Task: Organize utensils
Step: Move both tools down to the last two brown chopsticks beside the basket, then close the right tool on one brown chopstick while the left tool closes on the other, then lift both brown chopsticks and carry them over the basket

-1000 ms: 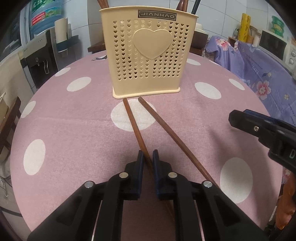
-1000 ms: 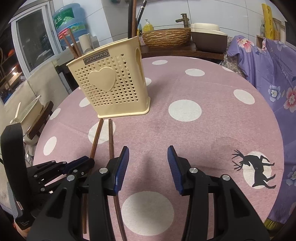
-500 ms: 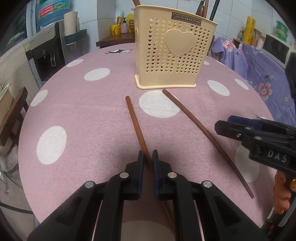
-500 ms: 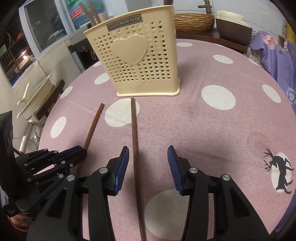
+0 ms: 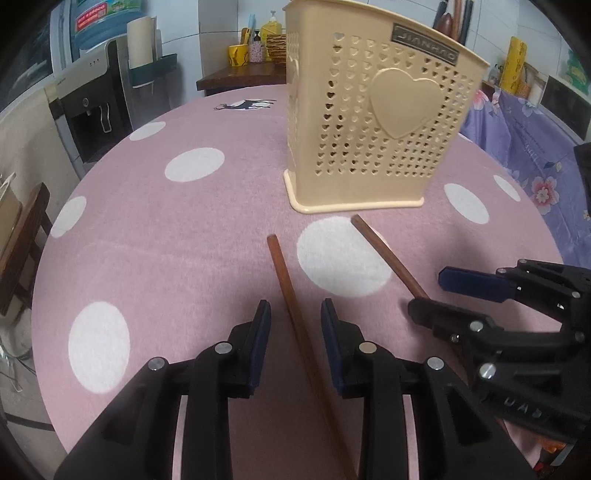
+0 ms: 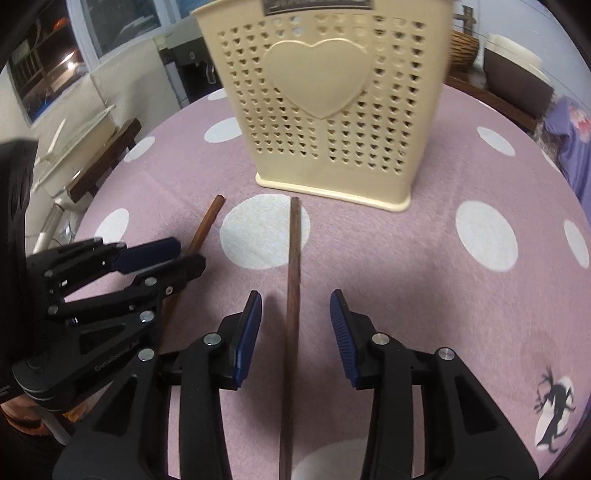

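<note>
Two brown wooden chopsticks lie on the pink dotted tablecloth in front of a cream perforated utensil holder (image 5: 369,129) (image 6: 332,110). The left chopstick (image 5: 286,280) (image 6: 208,221) lies between the pads of my left gripper (image 5: 295,314) (image 6: 186,254). Its jaws are opening and the pads stand off the stick. My right gripper (image 6: 294,306) (image 5: 428,291) straddles the right chopstick (image 6: 293,258) (image 5: 388,258). Its jaws are closing, with a gap on each side of the stick. Dark utensil handles (image 5: 447,22) stick out of the holder's top.
The round table (image 5: 147,240) drops off at the left and near edges. A purple flowered cloth (image 5: 535,147) lies to the right. A water dispenser (image 5: 92,103) and a wooden bench (image 6: 107,155) stand beyond the left edge. The two grippers are close side by side.
The left gripper, shut on the left chopstick before, has let it go and its jaws have spread. The right gripper has moved over the right chopstick and its jaws have narrowed.
</note>
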